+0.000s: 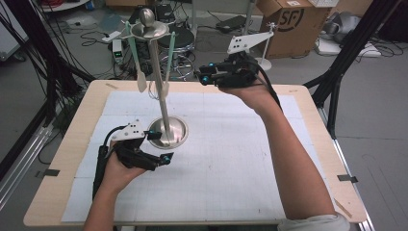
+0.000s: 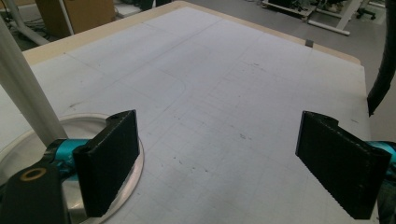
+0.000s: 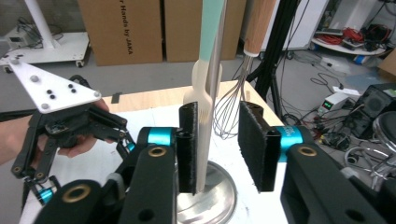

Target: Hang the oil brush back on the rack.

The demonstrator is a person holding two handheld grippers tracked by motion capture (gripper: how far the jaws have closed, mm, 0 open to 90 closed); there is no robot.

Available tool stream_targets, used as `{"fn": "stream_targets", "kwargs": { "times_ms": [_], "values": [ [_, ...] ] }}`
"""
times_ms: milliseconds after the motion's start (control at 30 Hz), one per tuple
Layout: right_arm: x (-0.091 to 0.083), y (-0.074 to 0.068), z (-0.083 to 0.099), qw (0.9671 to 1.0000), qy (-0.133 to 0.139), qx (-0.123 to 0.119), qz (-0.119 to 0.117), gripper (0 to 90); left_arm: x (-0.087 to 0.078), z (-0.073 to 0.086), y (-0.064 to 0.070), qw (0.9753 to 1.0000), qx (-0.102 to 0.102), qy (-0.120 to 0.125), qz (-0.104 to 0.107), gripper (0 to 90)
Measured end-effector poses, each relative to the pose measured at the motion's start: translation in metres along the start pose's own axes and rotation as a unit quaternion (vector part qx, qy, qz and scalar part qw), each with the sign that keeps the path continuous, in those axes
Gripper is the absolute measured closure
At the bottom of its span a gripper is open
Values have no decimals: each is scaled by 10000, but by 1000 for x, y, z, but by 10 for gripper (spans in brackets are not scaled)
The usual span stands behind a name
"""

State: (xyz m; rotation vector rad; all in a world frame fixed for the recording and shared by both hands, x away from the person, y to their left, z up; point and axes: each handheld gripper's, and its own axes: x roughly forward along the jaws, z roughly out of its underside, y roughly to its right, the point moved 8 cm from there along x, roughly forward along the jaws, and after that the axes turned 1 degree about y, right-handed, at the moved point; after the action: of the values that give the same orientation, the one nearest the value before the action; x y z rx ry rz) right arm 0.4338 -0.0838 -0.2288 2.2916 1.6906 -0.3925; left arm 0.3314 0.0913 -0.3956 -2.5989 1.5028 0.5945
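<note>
1. Stand [image 1: 161, 86]: steel pole on a round base [image 1: 175, 134], disc and ball on top, sits at the rear-left part of the white mat [image 1: 231, 159] on the table [image 1: 72, 144].
2. Utensils hang from the top disc: a spatula [image 1: 139, 72] with a teal handle on the left side, a second teal-handled piece [image 1: 166, 77] just right of the pole. In the right gripper view that one reads as a cream fork [image 3: 201, 116]; a whisk [image 3: 233, 109] with a wooden handle hangs behind it.
3. Right gripper [image 1: 208, 76]: held high over the table's far edge, right of the stand, jaws pointing left at the hanging utensils.
4. Right gripper view: jaws partly open, a moderate gap. The fork and the pole stand in that gap, the fork close to the left pad [image 3: 187, 144]. Can't tell whether it touches. The right pad is apart from it. Nothing clamped.
5. Left gripper [image 1: 160, 147]: low on the mat, just in front of and left of the base, one jaw over the base rim.
6. Left gripper view: jaws wide open, holding nothing. Left pad [image 2: 109, 158] overlaps the base rim [image 2: 135, 172], bare mat between the pads, pole [image 2: 28, 98] at the far left.
7. Both hands grip their tools from the near side; the right forearm [image 1: 293, 159] crosses the mat diagonally.
</note>
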Motion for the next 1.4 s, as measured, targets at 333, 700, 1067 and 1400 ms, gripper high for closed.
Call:
{"fn": "stream_targets", "kwargs": {
  "times_ms": [333,700,1067,1400],
  "values": [
    [-7,-5,11,9998,83,57,-192,556,1,1,0,10000,3,-37,-6,141],
    [-13,-14,24,9984,180,121,-523,429,3,1,0,10000,-10,-37,11,140],
    [-16,-30,40,9967,100,117,-796,390,3,2,0,10000,1,-52,-5,140],
    [-28,-32,62,9979,61,166,-616,345,4,3,1,10000,-29,-84,-3,141]
  ]
}}
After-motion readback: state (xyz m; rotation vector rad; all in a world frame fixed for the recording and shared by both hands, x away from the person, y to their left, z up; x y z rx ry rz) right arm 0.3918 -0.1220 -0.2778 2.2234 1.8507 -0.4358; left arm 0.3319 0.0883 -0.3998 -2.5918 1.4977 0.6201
